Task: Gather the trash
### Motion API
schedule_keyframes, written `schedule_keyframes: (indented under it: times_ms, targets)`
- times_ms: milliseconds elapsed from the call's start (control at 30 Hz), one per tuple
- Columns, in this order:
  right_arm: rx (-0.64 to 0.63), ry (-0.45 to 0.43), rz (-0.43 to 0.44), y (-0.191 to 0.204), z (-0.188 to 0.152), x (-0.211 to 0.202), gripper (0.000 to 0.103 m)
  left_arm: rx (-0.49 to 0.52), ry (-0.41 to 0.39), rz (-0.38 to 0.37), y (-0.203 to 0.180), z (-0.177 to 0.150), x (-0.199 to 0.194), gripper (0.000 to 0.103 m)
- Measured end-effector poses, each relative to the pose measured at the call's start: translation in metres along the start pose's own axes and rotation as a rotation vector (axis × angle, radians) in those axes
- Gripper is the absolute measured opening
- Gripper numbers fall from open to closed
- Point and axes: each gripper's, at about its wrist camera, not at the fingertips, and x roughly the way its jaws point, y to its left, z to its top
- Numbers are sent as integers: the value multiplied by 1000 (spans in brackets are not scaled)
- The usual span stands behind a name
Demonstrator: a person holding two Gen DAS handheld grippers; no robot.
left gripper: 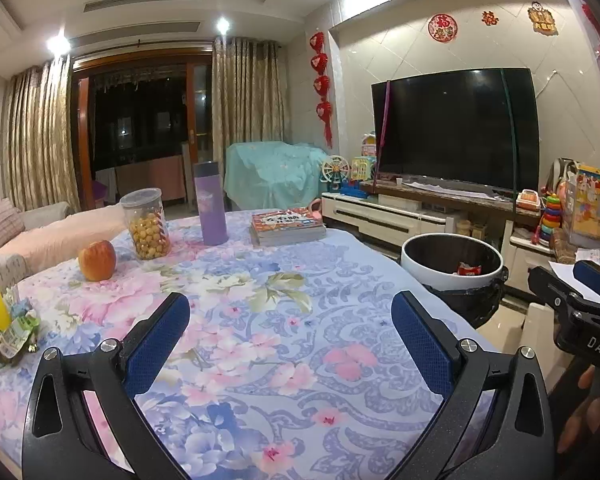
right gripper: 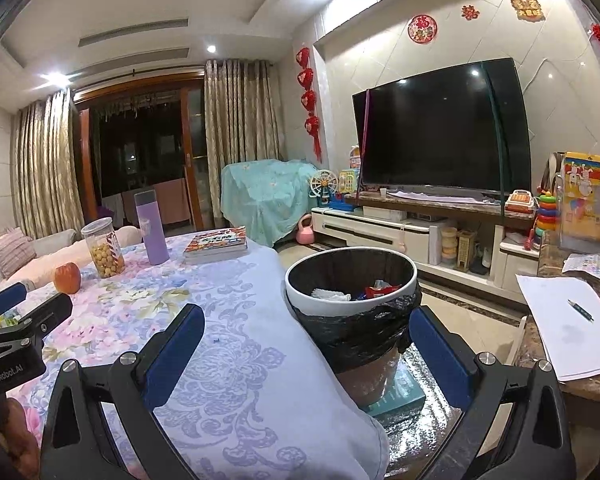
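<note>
- Your table with the flowery cloth (left gripper: pixel 284 320) fills the low half of both views.
- The trash bin (right gripper: pixel 350 280) stands just off the table's right edge, at 12 o'clock from your right gripper (right gripper: pixel 306 346). It has a black bag, and some trash (right gripper: pixel 332 294) lies inside.
- Your right gripper's jaws are spread wide with nothing between them.
- Your left gripper (left gripper: pixel 290 340) hangs over the cloth, its jaws also spread wide and holding nothing.
- A book (left gripper: pixel 288 226), a purple bottle (left gripper: pixel 211 204) and a snack jar (left gripper: pixel 146 224) sit at the far side, around 12 o'clock.
- An apple (left gripper: pixel 97 260) sits at 10 o'clock.
- Crumpled wrappers (left gripper: pixel 10 332) lie on the cloth at 9 o'clock from your left gripper, well apart from the bin.
</note>
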Motion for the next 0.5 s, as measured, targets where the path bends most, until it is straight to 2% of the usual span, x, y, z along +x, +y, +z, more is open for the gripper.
schedule_keyframes:
  times_ms: [500]
  targets:
    - [-1, 7, 4, -1, 0, 0, 103, -10, 4, 3, 2, -2, 0, 103]
